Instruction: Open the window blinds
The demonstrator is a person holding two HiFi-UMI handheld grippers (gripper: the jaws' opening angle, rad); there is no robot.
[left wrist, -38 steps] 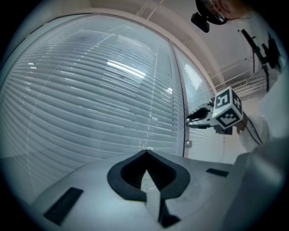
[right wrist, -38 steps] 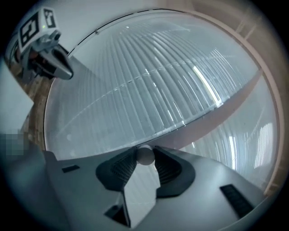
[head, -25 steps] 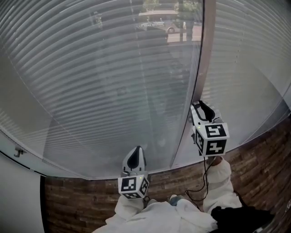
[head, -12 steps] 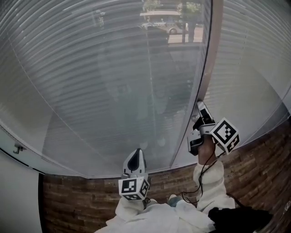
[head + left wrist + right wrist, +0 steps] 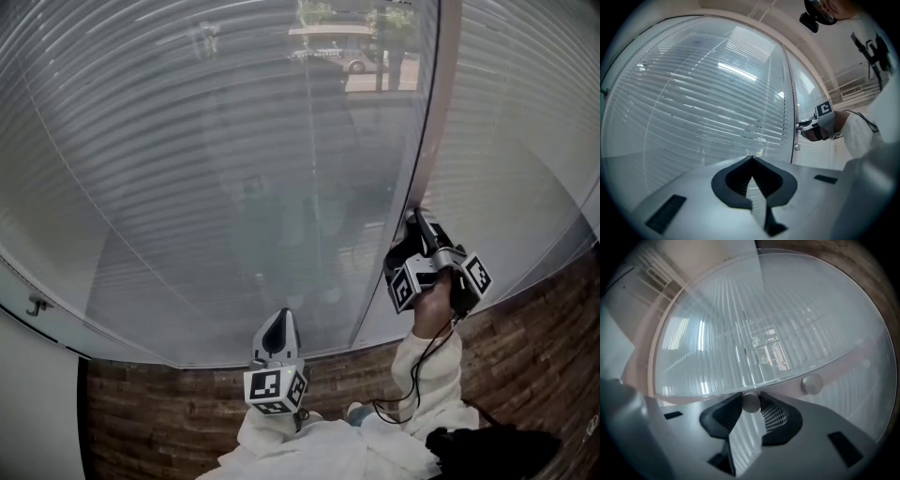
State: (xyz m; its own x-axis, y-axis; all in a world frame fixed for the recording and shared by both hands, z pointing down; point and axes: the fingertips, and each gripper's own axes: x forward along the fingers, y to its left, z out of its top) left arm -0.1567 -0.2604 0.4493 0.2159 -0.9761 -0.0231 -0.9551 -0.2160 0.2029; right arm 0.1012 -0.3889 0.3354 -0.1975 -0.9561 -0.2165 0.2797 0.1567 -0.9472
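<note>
Facing window blinds [image 5: 206, 169] lowered across the glass ahead | my right gripper [image 5: 416, 219] raised at their right edge, tilted sideways, fingers clamped on round knob [image 5: 751, 402] | my left gripper [image 5: 280, 317] lower, level, fingers together, empty

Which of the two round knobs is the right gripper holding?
The centre knob, pinched in the right gripper; the other knob sits free to its right.

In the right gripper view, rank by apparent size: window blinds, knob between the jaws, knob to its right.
Largest: window blinds, filling most of the view.
Then, unranked: knob between the jaws and knob to its right look about alike.
</note>
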